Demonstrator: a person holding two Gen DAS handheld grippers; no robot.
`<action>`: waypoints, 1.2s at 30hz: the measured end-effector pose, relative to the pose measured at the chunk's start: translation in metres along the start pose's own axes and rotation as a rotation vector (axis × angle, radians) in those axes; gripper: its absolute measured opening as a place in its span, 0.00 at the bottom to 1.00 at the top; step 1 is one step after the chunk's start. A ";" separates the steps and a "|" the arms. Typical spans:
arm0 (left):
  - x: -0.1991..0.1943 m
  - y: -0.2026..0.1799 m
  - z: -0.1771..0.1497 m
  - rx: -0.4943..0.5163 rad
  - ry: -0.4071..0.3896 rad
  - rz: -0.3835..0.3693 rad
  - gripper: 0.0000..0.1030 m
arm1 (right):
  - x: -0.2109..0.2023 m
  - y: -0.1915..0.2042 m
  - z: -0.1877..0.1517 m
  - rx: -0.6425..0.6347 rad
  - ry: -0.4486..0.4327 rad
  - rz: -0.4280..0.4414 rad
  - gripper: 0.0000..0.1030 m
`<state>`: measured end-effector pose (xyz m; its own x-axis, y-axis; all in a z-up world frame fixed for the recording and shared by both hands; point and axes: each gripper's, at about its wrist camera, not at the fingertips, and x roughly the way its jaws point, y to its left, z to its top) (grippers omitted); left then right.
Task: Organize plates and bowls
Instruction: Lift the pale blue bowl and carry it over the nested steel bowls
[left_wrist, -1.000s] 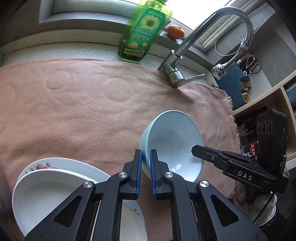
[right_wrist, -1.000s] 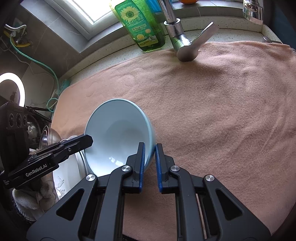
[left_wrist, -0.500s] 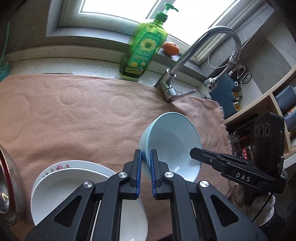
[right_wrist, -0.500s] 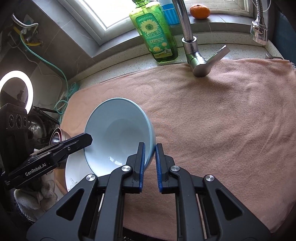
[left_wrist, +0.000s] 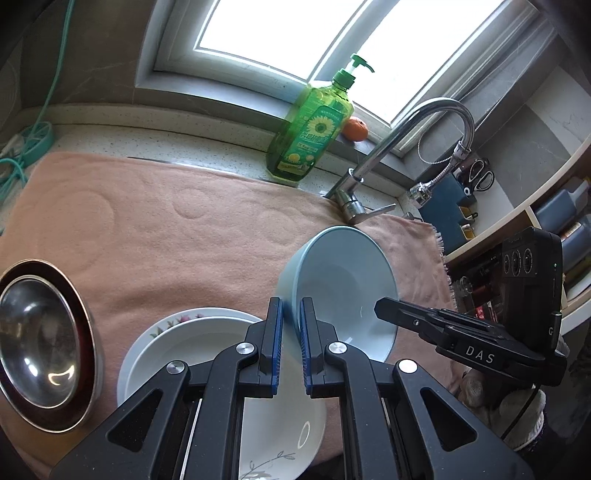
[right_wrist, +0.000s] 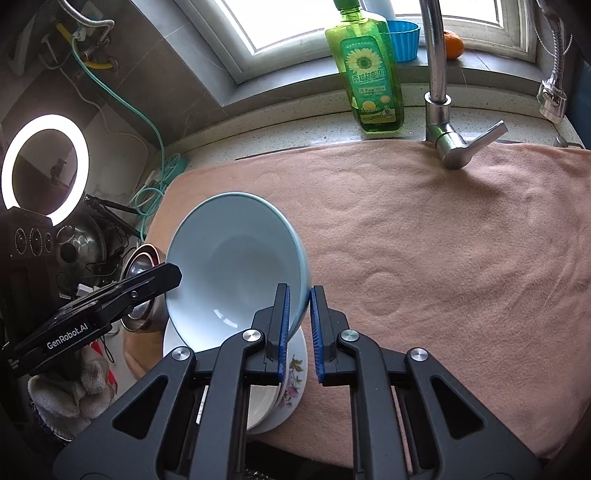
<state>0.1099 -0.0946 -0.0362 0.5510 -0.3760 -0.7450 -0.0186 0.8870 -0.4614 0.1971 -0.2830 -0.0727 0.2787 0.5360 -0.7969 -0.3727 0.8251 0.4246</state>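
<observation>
Pale-blue ceramic, the bowl (left_wrist: 345, 291) hangs tilted in the air, clenched at opposite edges of its rim: my left tongs (left_wrist: 291, 345) pinch one side, my right tongs (right_wrist: 298, 326) the other. It sits just above the stacked white plates (left_wrist: 207, 354), with the steel bowl (left_wrist: 40, 343) beyond the plates, away from the blue bowl, all on a peach towel (left_wrist: 166, 229) over the surface. I judge the carry needs both hands moving as one, so neither pinch twists the rim. I want it levelled before lowering, since a tilted bowl could slide from the pads or chip a plate.
</observation>
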 end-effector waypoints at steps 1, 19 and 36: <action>-0.005 0.003 -0.001 -0.003 -0.007 0.001 0.07 | 0.001 0.006 0.000 -0.006 0.000 0.002 0.11; -0.088 0.089 -0.022 -0.103 -0.099 0.056 0.07 | 0.032 0.128 -0.017 -0.141 0.030 0.047 0.11; -0.123 0.163 -0.031 -0.193 -0.115 0.116 0.07 | 0.091 0.204 -0.018 -0.212 0.109 0.075 0.11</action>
<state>0.0130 0.0879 -0.0351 0.6270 -0.2314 -0.7438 -0.2404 0.8508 -0.4673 0.1309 -0.0691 -0.0660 0.1508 0.5622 -0.8131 -0.5690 0.7220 0.3936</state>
